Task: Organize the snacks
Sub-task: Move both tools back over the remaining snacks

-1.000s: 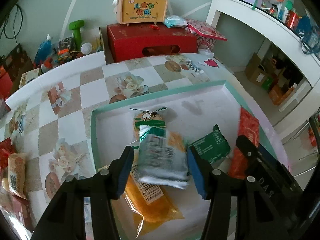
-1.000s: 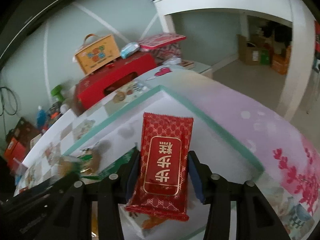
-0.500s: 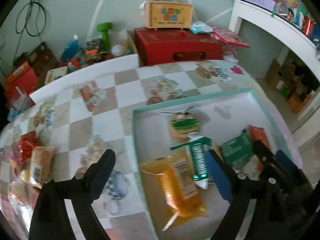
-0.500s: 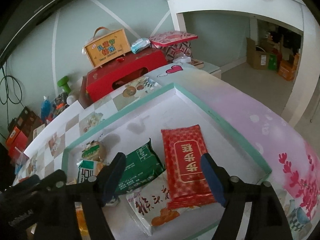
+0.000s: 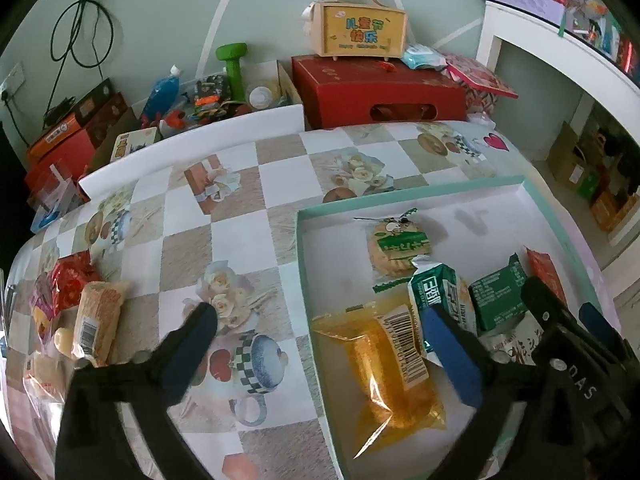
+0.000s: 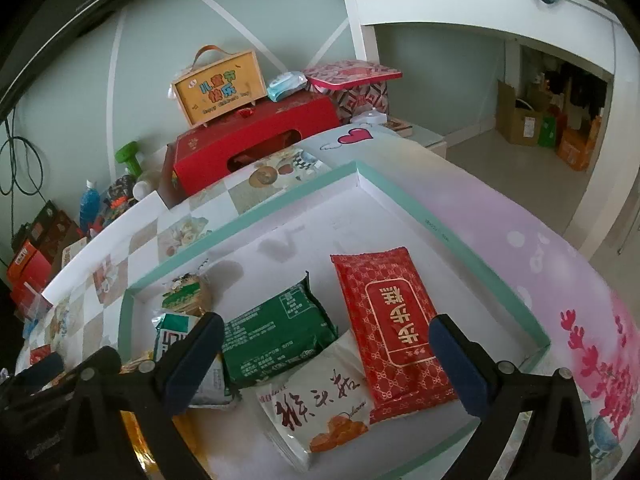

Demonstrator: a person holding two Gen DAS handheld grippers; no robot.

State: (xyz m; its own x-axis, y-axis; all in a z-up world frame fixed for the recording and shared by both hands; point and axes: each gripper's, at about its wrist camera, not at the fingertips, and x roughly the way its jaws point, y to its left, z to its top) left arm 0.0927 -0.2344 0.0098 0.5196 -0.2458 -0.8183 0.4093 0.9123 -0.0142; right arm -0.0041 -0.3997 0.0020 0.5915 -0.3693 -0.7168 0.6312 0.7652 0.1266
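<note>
A shallow white tray with a teal rim lies on the table and holds several snacks: a yellow packet, a green-and-white packet, a round biscuit pack, a dark green pack, a white pack and a red pack. My left gripper is open and empty over the tray's left rim. My right gripper is open and empty above the green and red packs.
More loose snacks lie at the table's left edge. A red box with a yellow carry box on it stands behind the table, beside a green dumbbell and clutter. A white shelf stands at the right.
Both grippers opened: the left let go of the green-and-white packet, the right let go of the red pack, both now lying in the tray. The left gripper moved leftward; the right drew back.
</note>
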